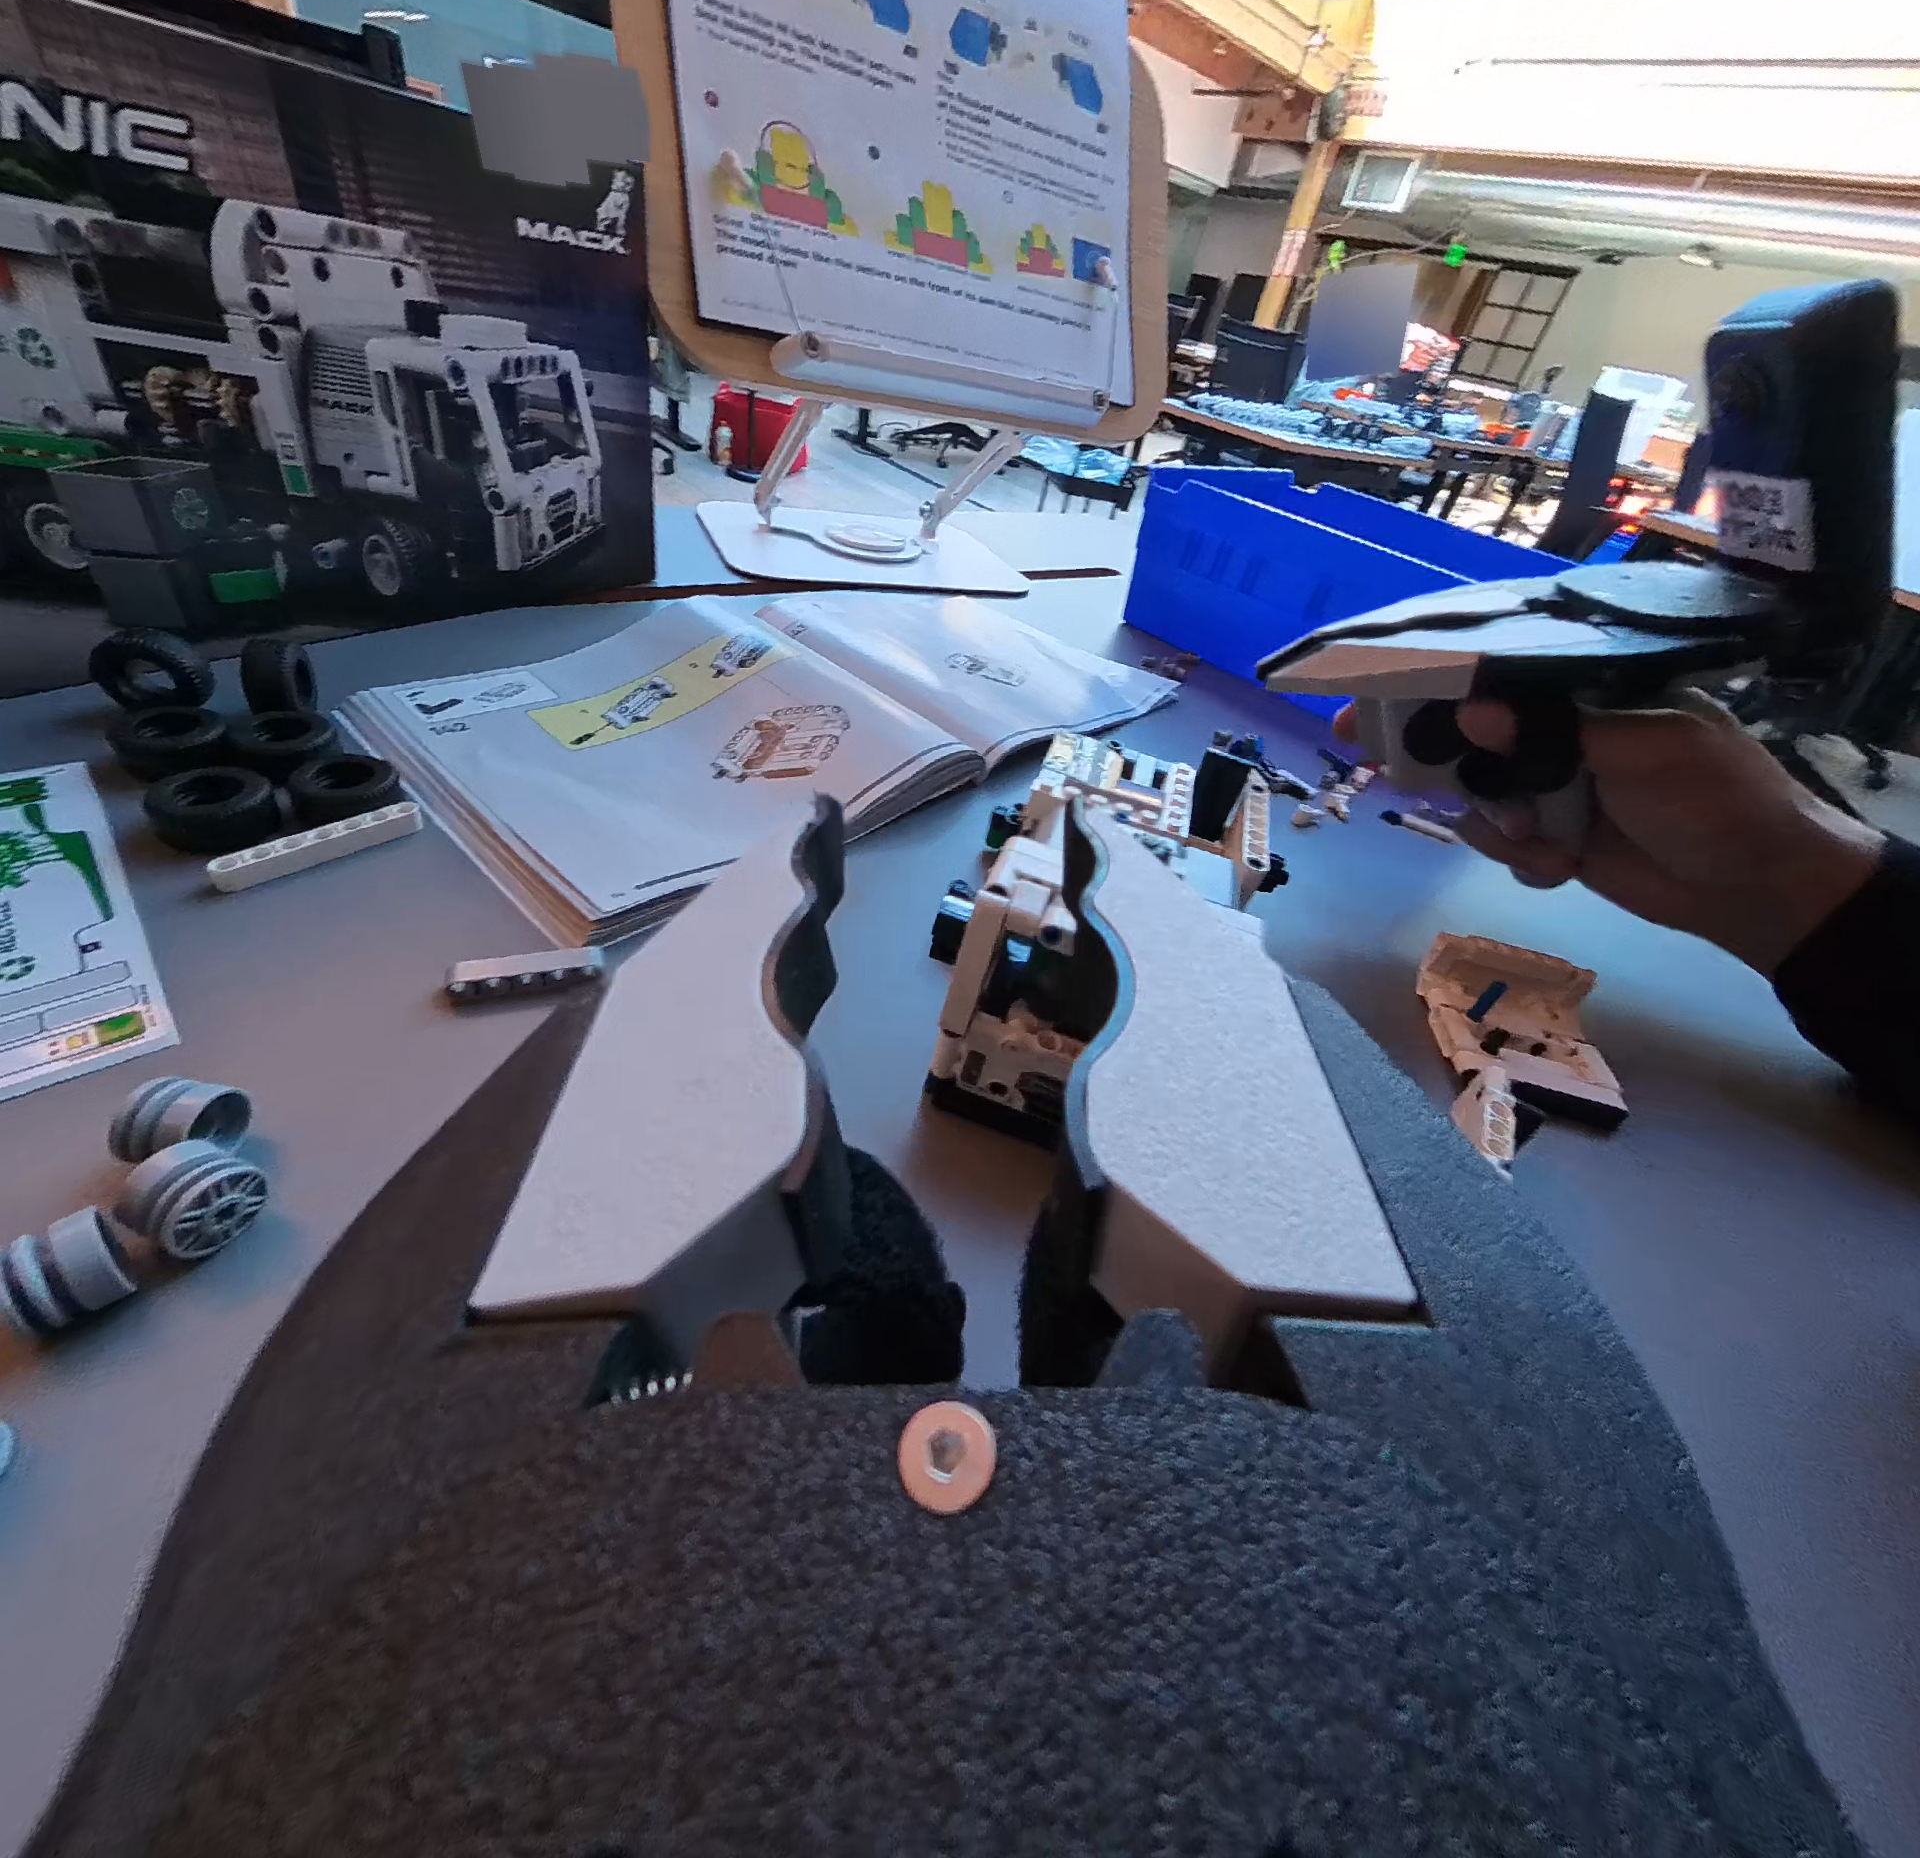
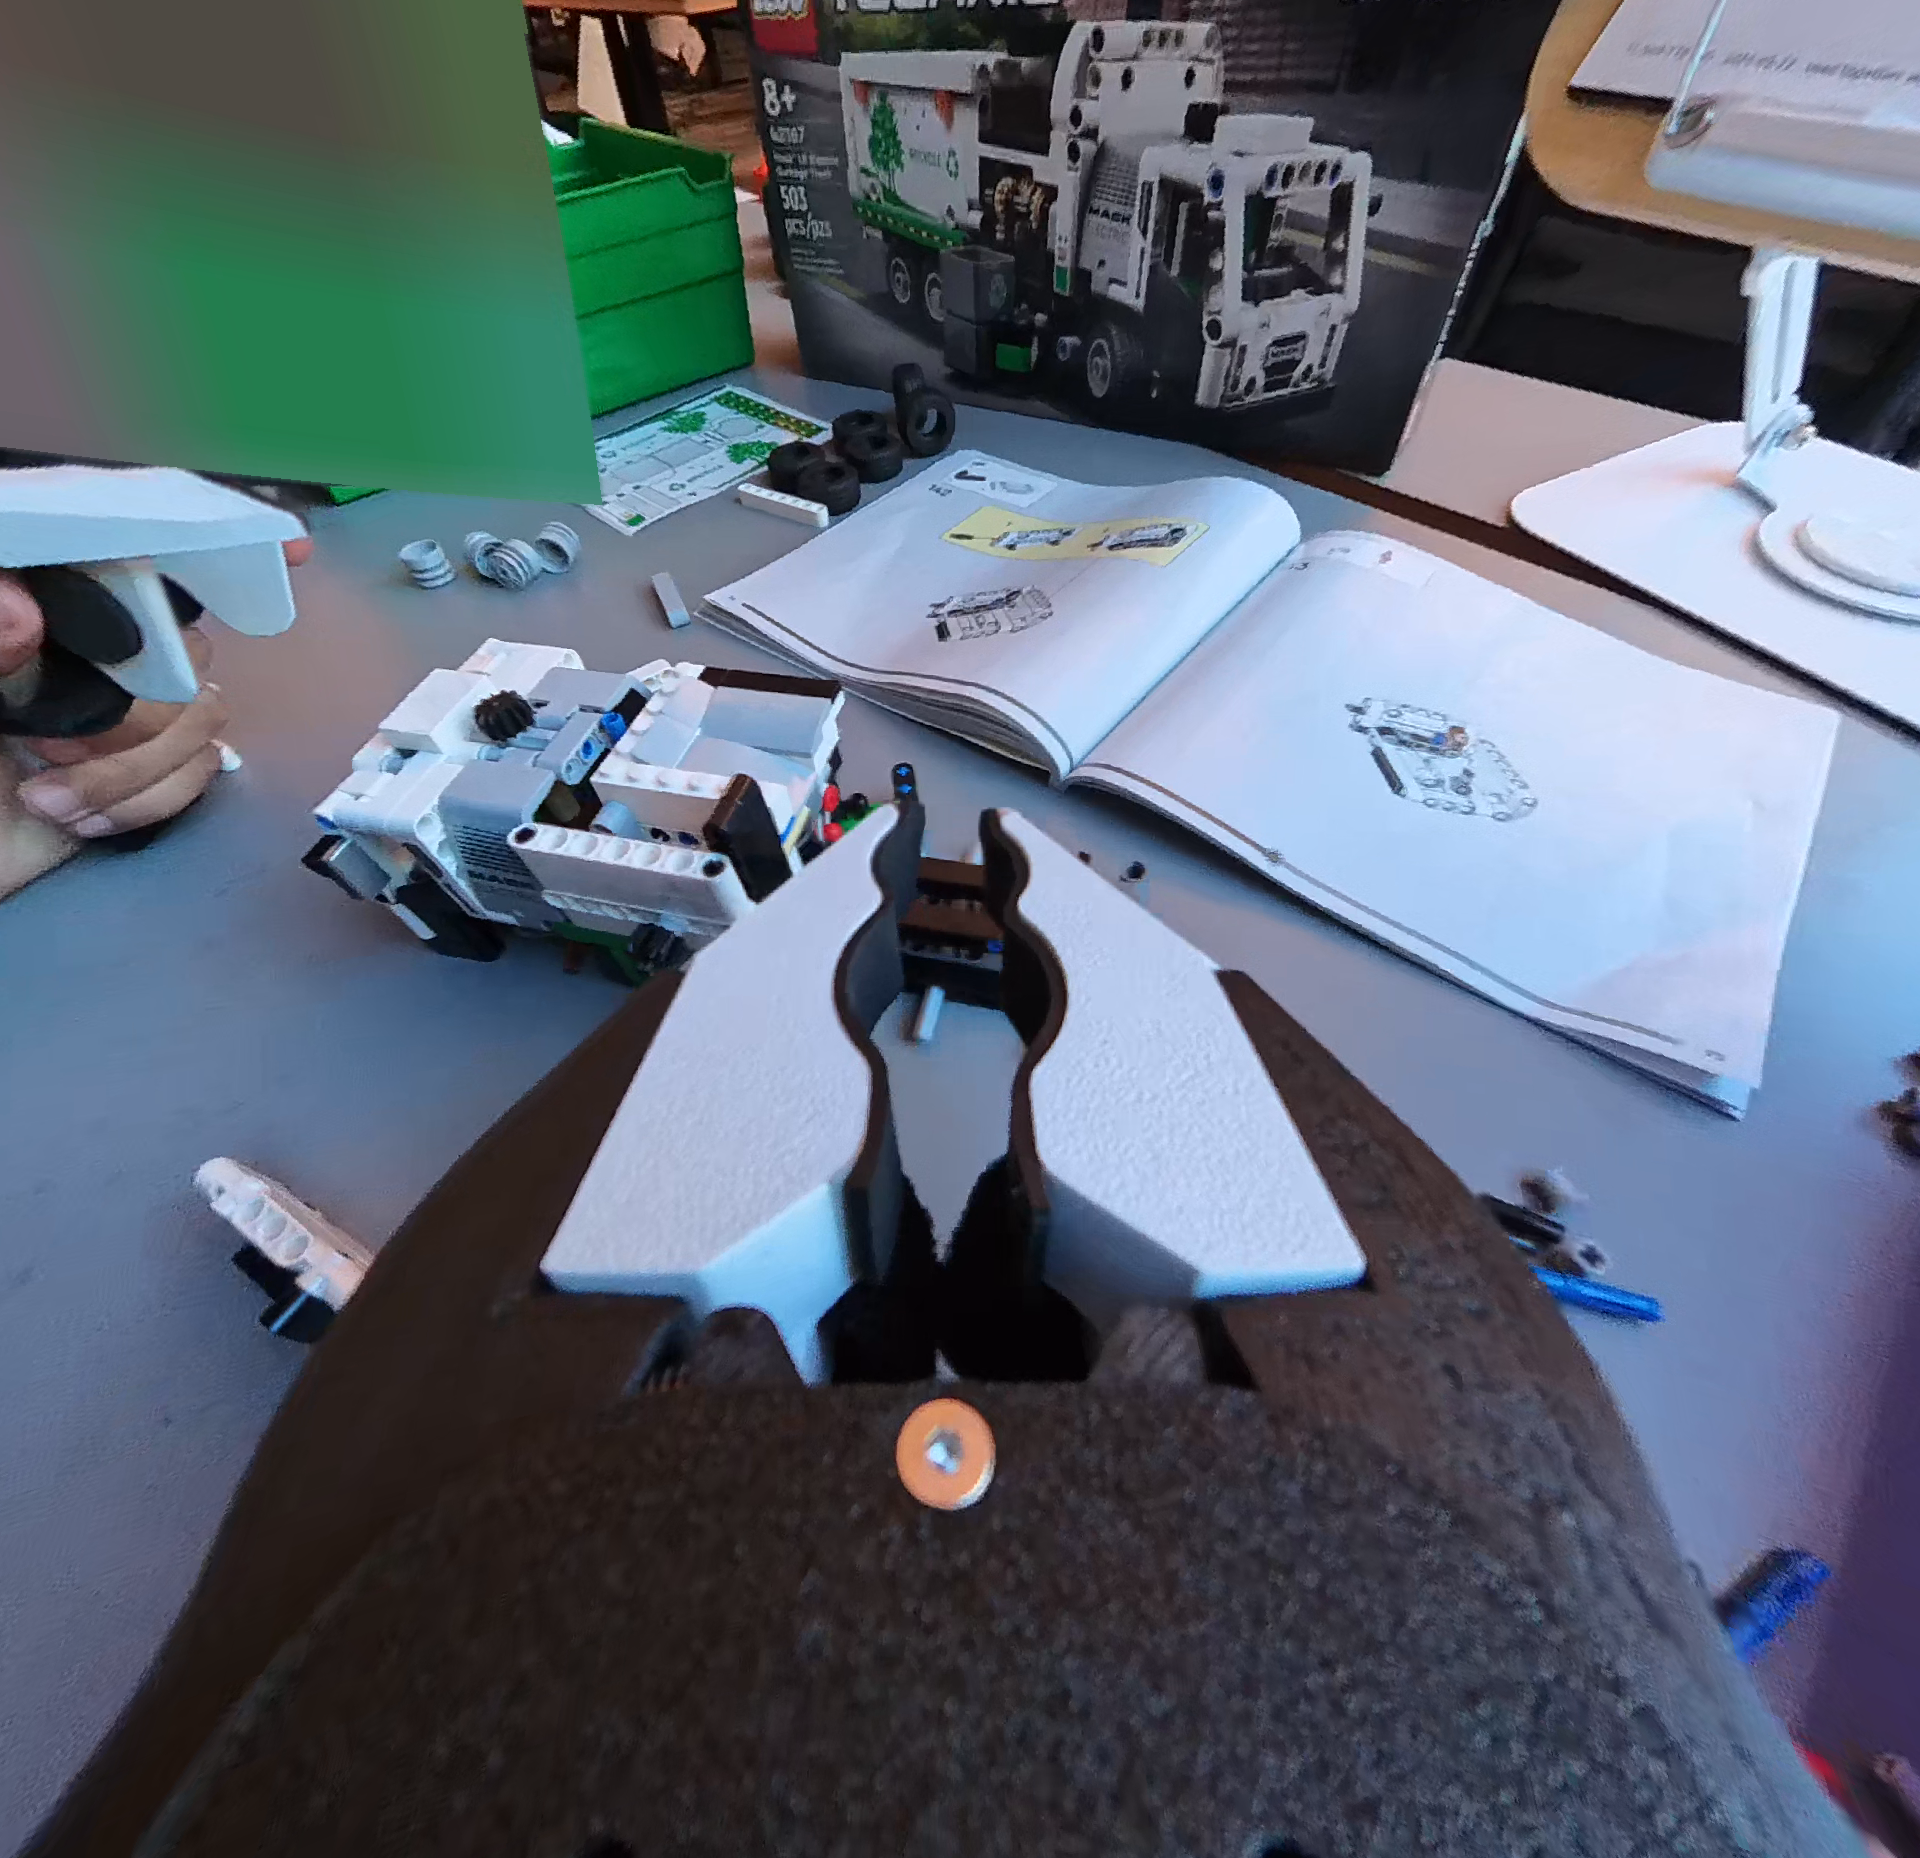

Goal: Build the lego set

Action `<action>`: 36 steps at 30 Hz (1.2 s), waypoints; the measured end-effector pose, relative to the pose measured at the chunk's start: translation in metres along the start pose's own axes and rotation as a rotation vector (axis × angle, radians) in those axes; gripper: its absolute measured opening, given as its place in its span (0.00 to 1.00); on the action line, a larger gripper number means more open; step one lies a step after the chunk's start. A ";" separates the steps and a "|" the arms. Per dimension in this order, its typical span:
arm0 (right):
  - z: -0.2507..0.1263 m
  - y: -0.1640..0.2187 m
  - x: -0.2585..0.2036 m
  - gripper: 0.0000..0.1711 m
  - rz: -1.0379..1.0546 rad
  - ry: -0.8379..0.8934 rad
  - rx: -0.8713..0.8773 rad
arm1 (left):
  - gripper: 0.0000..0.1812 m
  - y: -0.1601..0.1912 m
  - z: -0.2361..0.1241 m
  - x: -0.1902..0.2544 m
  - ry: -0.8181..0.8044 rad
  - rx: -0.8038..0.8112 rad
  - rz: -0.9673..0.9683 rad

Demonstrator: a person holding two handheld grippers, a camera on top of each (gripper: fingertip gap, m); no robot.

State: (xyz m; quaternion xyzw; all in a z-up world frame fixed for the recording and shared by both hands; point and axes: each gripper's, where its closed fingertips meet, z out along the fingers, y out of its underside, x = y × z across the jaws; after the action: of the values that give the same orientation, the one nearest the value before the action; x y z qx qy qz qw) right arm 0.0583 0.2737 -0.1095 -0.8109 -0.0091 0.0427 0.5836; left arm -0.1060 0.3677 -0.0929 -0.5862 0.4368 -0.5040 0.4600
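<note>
Grey counter [image 2: 156, 1029] carries a half-built white lego truck [image 2: 582, 811], which lies in the middle, just left of the open instruction booklet [image 2: 1299, 686]. In the left wrist view the left gripper [image 1: 951, 832] hovers over the counter with its jaws released, a wide gap between them and nothing held; the truck [image 1: 1039, 935] shows through that gap and behind the right finger. In the right wrist view the right gripper [image 2: 951, 837] points at the truck's right end, jaws parted only narrowly, and grasps nothing; a small grey pin [image 2: 925, 1013] lies on the counter between the fingers. A smaller white sub-assembly [image 1: 1517, 1029] lies apart from the truck on the near right side of the left wrist view. Black tyres [image 2: 862, 447] are piled at the far side in front of the set's box [image 2: 1143, 198], with a sticker sheet [image 2: 686, 447] to their left and grey wheel hubs [image 2: 499, 556] nearer. A blue bin [image 1: 1299, 551] stands far right, and a green bin [image 2: 655, 260] far left.
</note>
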 end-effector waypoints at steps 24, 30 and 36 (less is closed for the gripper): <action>-0.094 0.112 -0.055 0.11 -0.041 0.072 -0.390 | 0.15 0.104 0.003 0.146 0.565 -0.655 0.280; -0.092 0.108 -0.053 0.04 -0.006 0.043 -0.397 | 0.07 0.115 0.003 0.142 0.517 -0.689 0.353; -0.095 0.085 -0.060 0.04 0.161 0.038 -0.300 | 0.04 0.072 0.006 0.136 0.398 -0.548 0.269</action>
State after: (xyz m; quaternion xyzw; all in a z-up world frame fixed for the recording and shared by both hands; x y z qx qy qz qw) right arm 0.0036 0.1529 -0.1568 -0.8876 0.0607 0.0720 0.4509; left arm -0.0886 0.2210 -0.1384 -0.5155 0.7096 -0.4076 0.2541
